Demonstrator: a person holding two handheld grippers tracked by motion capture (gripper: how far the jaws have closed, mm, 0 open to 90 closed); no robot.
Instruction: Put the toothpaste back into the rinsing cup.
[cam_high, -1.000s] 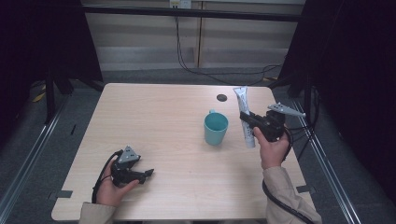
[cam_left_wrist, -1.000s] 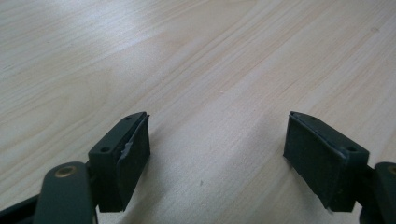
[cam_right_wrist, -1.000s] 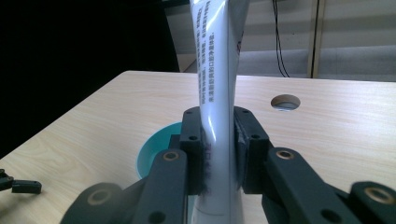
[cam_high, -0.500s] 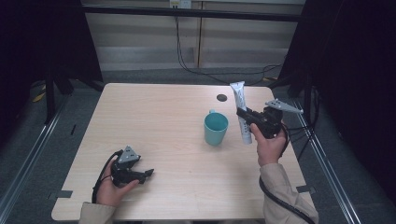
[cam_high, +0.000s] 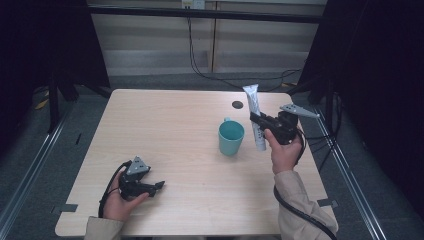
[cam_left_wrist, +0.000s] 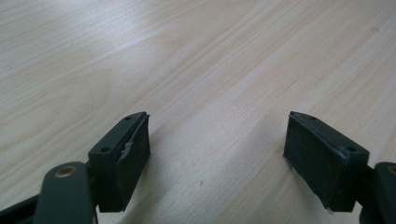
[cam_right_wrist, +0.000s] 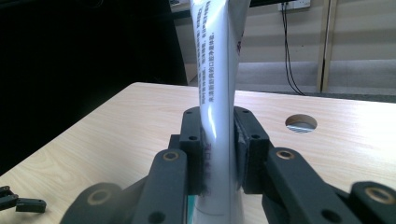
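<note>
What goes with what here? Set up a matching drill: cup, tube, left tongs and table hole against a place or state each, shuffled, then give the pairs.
Things:
1. cup
2. tube
3. left tongs
4. hole

Places or states:
A. open, with nothing between them, near the table's front left
B. clamped upright in the right tongs
C. teal, standing on the table left of the tube
D. dark and round, in the tabletop behind the cup

Pairs: 1-C, 2-B, 3-A, 4-D

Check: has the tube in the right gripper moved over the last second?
Yes. The tube has tipped up from near flat to steeper, beside the teal cup, which hasn't moved.
</note>
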